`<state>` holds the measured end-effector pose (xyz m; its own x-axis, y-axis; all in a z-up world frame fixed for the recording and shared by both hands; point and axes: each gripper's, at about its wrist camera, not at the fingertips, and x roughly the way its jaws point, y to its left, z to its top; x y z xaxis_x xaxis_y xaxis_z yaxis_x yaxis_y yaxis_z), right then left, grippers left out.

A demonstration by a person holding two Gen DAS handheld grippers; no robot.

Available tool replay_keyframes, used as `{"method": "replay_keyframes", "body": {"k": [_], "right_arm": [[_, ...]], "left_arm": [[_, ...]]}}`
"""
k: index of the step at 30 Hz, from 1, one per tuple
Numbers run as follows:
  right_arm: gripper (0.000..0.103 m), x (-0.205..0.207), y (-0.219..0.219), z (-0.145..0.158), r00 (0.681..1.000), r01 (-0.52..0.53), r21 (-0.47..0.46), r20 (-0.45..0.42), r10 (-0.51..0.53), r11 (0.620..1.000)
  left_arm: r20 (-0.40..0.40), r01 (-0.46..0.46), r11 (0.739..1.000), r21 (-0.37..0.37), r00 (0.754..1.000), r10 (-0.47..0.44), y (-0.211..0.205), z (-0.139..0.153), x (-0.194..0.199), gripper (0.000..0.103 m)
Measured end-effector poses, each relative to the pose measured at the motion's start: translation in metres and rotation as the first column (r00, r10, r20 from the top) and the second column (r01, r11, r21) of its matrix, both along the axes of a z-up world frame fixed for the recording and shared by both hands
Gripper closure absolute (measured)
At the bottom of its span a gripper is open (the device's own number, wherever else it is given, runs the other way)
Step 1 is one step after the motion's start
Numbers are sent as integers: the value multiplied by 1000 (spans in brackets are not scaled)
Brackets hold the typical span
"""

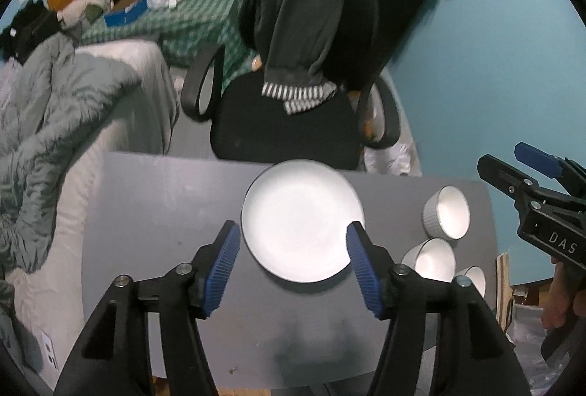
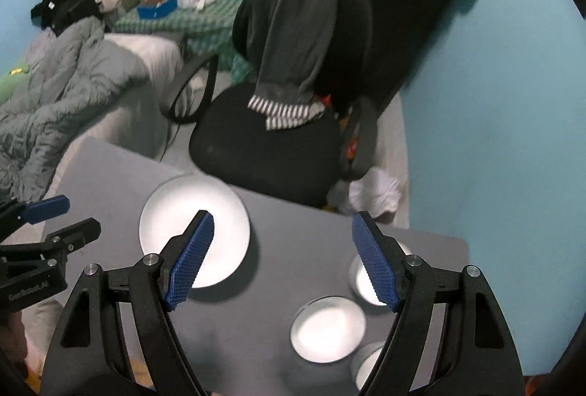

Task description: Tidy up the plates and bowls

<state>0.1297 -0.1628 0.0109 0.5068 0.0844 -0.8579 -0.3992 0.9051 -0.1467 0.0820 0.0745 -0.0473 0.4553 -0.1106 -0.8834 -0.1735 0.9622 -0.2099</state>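
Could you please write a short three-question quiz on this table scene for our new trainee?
1. How many white bowls stand on the grey table?
2. True or false: the left gripper is clamped on the white plate.
3. Which lies nearer the black office chair: A) plate, B) bowls?

Key: 1. three; 2. false, its jaws are open and hold nothing; 3. A.
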Motion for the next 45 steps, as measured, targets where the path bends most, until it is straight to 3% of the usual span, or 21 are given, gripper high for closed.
{"method": "replay_keyframes", "body": {"k": [7,16,27,33,45], "right_arm": [[26,-30,-16,42,989,18,-5,147,-17,1000],[26,-55,-50,75,968,101,18,227,-103,995],[26,-73,-100,91,940,250,78,222,-261,965],[26,-80,-130,87,924,330,108,168,-344,938],[26,-93,-182,90,866,463,143,136,-481,875]], "left_arm": [[132,57,995,77,989,-67,-22,45,-12,29],[184,142,986,87,970,-156,-49,72,-18,24],[233,260,957,130,930,-284,-96,94,-15,23],[235,314,941,125,912,-336,-118,95,-10,23],[220,400,910,111,883,-415,-159,97,-1,23]]}}
